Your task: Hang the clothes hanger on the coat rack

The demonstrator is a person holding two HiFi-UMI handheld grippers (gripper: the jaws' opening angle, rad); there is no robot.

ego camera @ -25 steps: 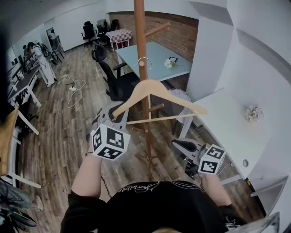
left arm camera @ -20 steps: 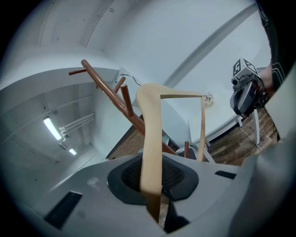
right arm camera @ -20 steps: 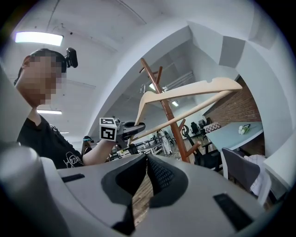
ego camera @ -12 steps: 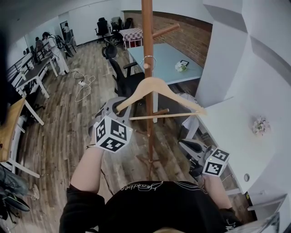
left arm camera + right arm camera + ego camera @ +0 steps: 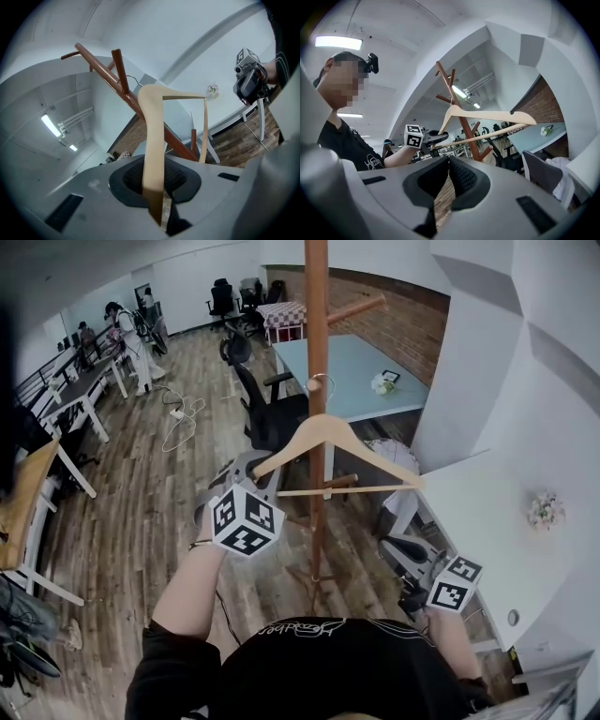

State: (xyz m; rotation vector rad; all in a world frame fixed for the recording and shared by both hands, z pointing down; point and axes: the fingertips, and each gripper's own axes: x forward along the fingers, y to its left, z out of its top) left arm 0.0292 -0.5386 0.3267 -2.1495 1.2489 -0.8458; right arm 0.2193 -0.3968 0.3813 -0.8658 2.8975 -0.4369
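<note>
The coat rack (image 5: pixel 317 334) stands on wood floor (image 5: pixel 141 488)

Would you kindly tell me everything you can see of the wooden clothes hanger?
The hanger looks like pale, bare wood: a curved shoulder piece, a thin straight crossbar beneath it and a metal wire hook on top. It is held roughly level in front of the coat rack's brown pole, with its left end clamped in the left gripper. The hook sits by a short peg; I cannot tell whether it rests on the peg.
</note>
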